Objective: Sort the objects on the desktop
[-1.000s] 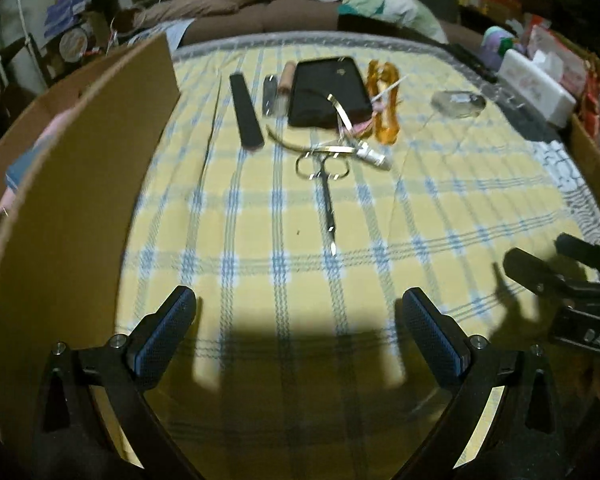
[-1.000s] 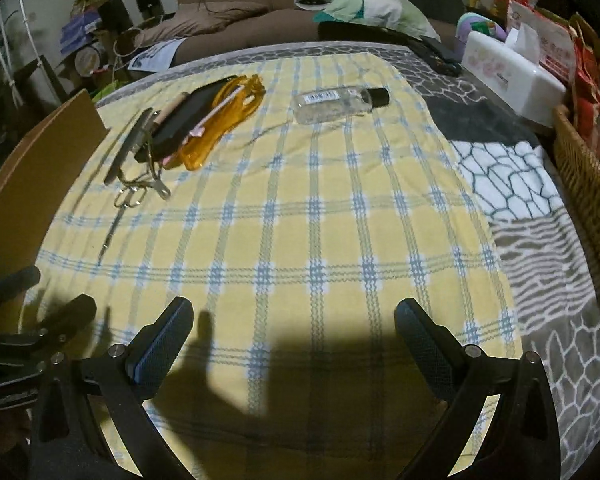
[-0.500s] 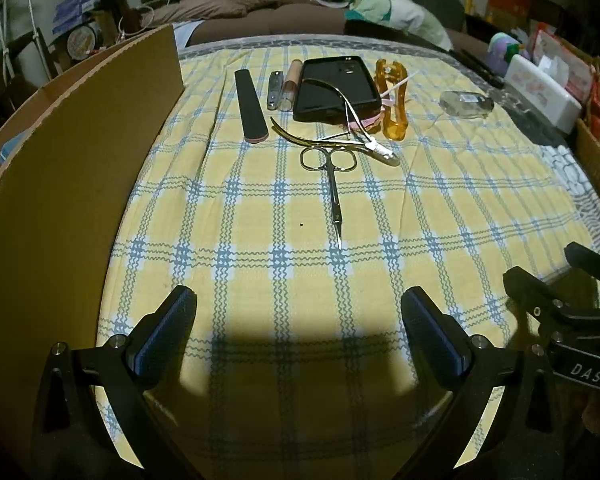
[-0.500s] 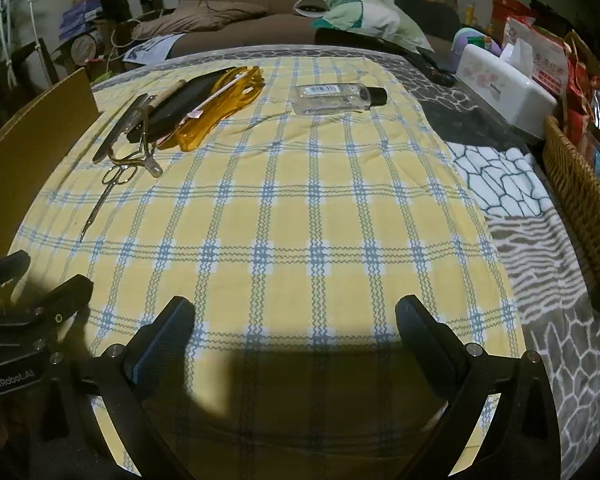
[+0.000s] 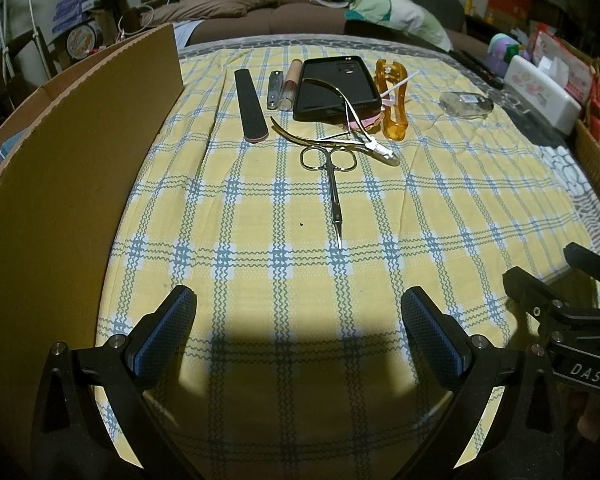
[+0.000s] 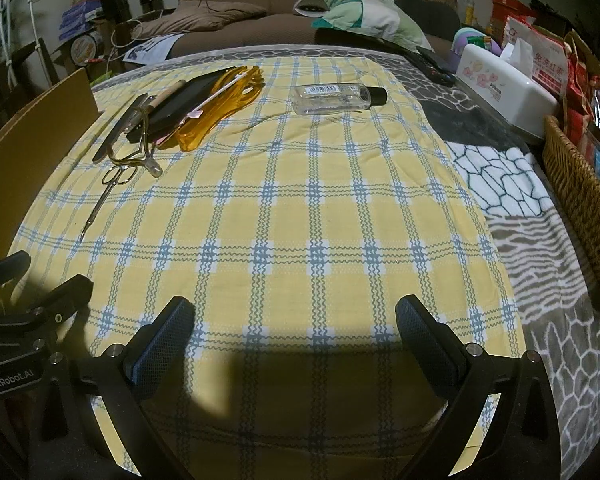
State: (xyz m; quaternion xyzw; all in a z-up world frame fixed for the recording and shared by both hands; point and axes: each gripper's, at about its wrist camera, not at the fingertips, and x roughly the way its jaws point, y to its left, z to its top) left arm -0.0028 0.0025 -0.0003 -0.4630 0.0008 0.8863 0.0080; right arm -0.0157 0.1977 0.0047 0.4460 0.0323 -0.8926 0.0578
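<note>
With both our left gripper [image 5: 298, 320] and right gripper [image 6: 294, 326] spread wide and empty, we judge the sorting barely begun, and the slim gold scissors [image 5: 332, 184] lying at twelve o'clock on the yellow plaid-clothed table [image 5: 440, 216] call for a forward reach.

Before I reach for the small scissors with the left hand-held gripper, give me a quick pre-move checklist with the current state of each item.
1. Left hand-held gripper open and holding nothing: ok.
2. Right hand-held gripper open and holding nothing: ok.
3. Small scissors lying flat on the checked cloth, tip pointing toward the left hand-held gripper: ok.
4. Scissors free of other things: not ok at the handle end, where the cuticle nipper lies close against the rings; whether they touch, cannot tell.
5. Bare cloth between the left hand-held gripper and the scissors' tip: ok.
6. Cardboard box on the left open to receive items: cannot tell; only its wall shows.
</note>
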